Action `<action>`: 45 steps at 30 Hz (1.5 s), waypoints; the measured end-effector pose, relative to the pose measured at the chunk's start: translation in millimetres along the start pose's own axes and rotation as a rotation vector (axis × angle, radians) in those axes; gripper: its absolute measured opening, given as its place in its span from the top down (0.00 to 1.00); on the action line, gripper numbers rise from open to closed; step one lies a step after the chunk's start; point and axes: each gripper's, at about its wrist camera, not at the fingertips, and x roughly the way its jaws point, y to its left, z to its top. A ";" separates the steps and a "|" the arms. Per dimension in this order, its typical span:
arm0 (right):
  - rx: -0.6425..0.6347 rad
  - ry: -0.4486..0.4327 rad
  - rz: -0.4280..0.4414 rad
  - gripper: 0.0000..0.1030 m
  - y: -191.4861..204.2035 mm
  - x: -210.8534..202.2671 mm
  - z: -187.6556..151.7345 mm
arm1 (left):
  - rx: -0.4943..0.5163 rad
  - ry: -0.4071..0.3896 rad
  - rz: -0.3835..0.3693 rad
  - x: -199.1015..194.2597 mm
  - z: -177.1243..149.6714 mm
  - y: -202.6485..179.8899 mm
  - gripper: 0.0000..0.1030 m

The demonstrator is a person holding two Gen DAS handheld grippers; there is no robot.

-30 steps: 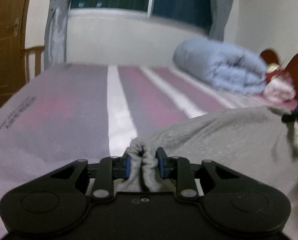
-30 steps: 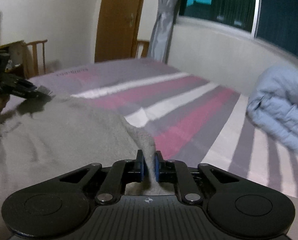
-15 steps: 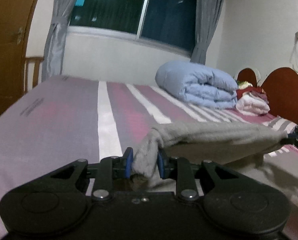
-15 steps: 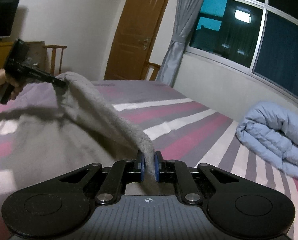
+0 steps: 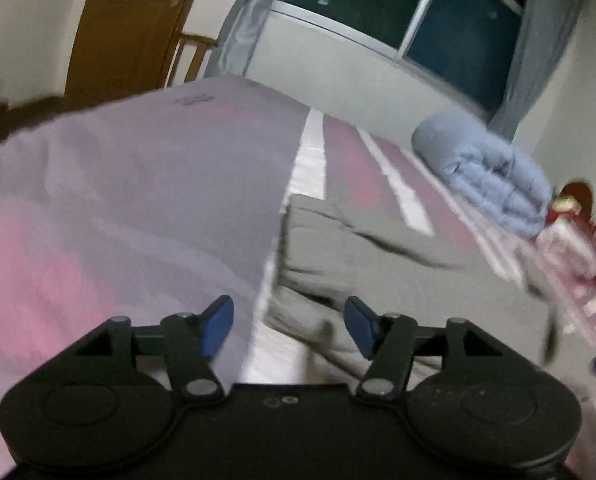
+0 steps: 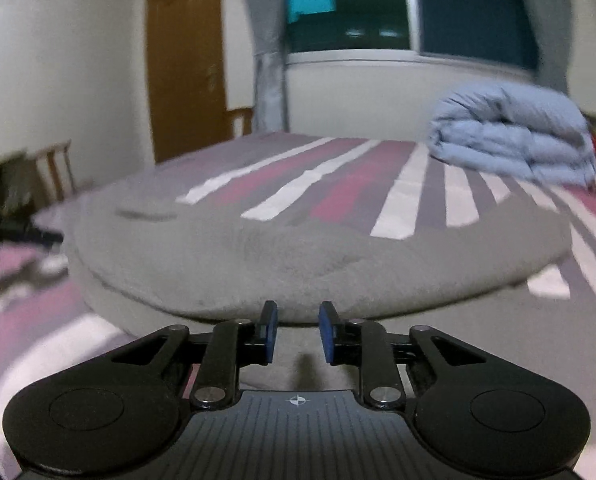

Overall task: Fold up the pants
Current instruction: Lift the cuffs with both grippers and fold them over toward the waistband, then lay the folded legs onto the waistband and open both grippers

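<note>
Both grippers have let go. The left gripper [image 5: 289, 326] now has its blue pads spread wide with nothing between them, where half a second ago they pinched a bunched edge of the pants [image 5: 362, 264]. The right gripper [image 6: 297, 332] is parted too, less widely, and its pads are also bare; the grey cloth it was lifting now lies just beyond its tips.

The pants [image 6: 298, 264] have dropped from being stretched in the air between the two tools to lying on the striped bed [image 6: 338, 184], doubled into a thick, rounded layer with a soft edge toward the right camera. From the left view a folded edge runs across the white stripe.

That reads as one fold laid and released. Likely next is a fresh grasp for a second fold or smoothing, though blur hides any wrinkles.

Farther back, the blue duvet [image 6: 514, 132] sits rolled near the window.
</note>
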 end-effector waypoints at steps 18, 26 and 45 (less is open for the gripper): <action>0.465 0.109 -0.036 0.51 -33.6 61.6 25.2 | -0.361 0.194 -0.091 65.4 15.1 20.4 0.51; 0.497 0.112 -0.048 0.91 -46.2 70.3 23.5 | -0.223 0.194 0.013 75.4 19.2 -1.9 0.70; 0.507 0.038 -0.078 0.29 -30.7 20.5 15.4 | -0.173 0.146 0.053 60.2 14.8 -12.5 0.71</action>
